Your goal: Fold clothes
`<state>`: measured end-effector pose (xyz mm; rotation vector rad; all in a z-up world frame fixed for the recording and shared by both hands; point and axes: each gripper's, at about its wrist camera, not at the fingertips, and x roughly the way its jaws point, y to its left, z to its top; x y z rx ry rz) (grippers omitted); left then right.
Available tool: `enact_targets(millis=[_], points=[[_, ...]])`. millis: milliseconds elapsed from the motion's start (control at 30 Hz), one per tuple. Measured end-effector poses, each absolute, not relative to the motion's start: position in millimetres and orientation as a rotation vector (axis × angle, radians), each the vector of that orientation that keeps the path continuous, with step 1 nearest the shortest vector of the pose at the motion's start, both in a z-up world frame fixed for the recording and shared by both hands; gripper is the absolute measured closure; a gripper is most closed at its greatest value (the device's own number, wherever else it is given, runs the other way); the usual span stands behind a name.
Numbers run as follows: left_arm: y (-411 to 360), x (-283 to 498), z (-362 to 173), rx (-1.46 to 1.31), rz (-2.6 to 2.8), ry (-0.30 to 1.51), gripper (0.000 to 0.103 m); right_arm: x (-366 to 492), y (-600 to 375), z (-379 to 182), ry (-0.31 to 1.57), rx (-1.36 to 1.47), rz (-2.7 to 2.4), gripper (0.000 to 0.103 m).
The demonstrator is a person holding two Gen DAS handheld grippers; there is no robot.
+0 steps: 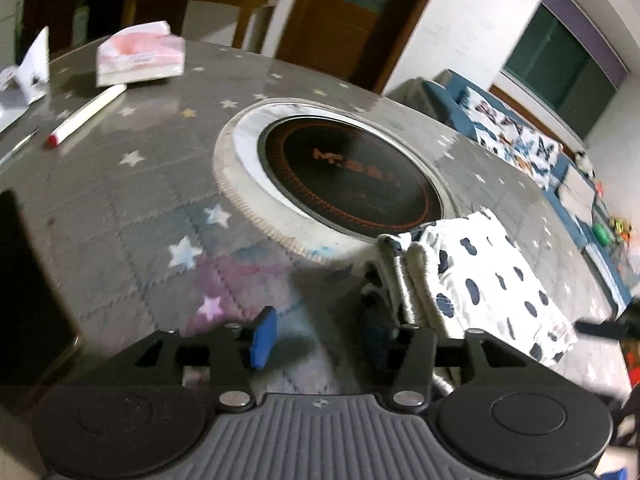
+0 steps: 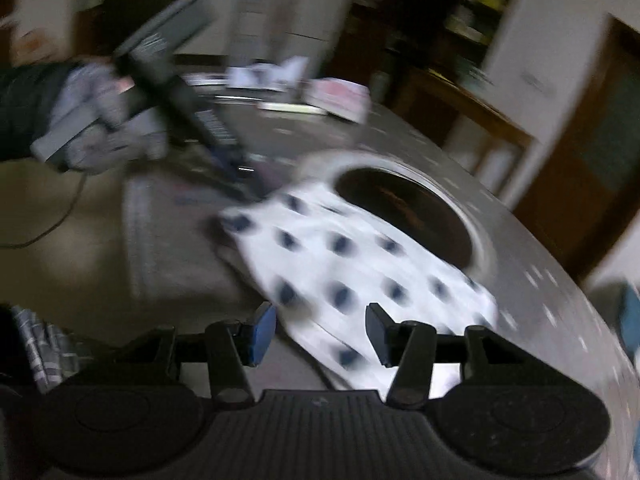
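Note:
A folded white garment with dark blue spots (image 1: 488,280) lies on the grey star-patterned table (image 1: 132,200), beside the round black cooktop (image 1: 352,184). My left gripper (image 1: 320,338) is open and empty, its right finger next to the garment's thick folded edge. In the blurred right wrist view the same garment (image 2: 352,264) lies just beyond my right gripper (image 2: 320,334), which is open and empty above its near corner. The left gripper and gloved hand (image 2: 132,92) show at the upper left there.
A pink tissue pack (image 1: 140,56), a white marker with a red cap (image 1: 86,114) and papers (image 1: 28,72) lie at the table's far left. A dark phone (image 1: 24,288) sits at the left edge. A sofa (image 1: 532,148) stands to the right.

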<state>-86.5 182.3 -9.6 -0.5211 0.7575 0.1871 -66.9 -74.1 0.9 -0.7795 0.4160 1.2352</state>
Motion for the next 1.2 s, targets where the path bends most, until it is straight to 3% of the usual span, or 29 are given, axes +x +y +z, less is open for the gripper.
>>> enact_targets(millis=[233,367,433,467,567,800,1133,1167,1200], points=[[177.2,-97.2,-0.4,-0.618,0.196,0.743,0.032,-102.7,-17.0,-31.2,0.291,-0.99,1.324,0.052],[173.8,-93.8,-1.9,-0.707,0.18,0.744,0.03,-107.8,0.0,-46.4,0.242,-1.058,1.29,0.054],[172.2,-91.5,-4.3,-0.74,0.178,0.747,0.028,-108.1,3.5,-51.4,0.222,-1.064,1.279,0.058],[171.5,-90.7,-6.0,-0.757,0.178,0.748,0.027,-108.1,4.6,-52.4,0.219,-1.062,1.279,0.067],[170.0,-89.4,-12.0,-0.81,0.178,0.748,0.025,-101.9,1.7,-46.1,0.259,-0.979,1.294,0.076],[169.7,-86.9,-28.2,-0.993,0.169,0.718,0.019,-87.4,-16.0,-21.9,0.288,-0.806,1.291,0.083],[173.1,-73.9,-42.6,-1.2,0.148,0.681,0.022,-81.9,-26.4,-16.3,0.296,-0.749,1.299,0.084],[173.6,-71.8,-43.3,-1.207,0.148,0.678,0.025,-80.6,-25.8,-16.0,0.296,-0.749,1.302,0.084],[174.2,-69.7,-44.4,-1.211,0.148,0.678,0.036,-80.0,-26.4,-16.0,0.296,-0.747,1.305,0.084]])
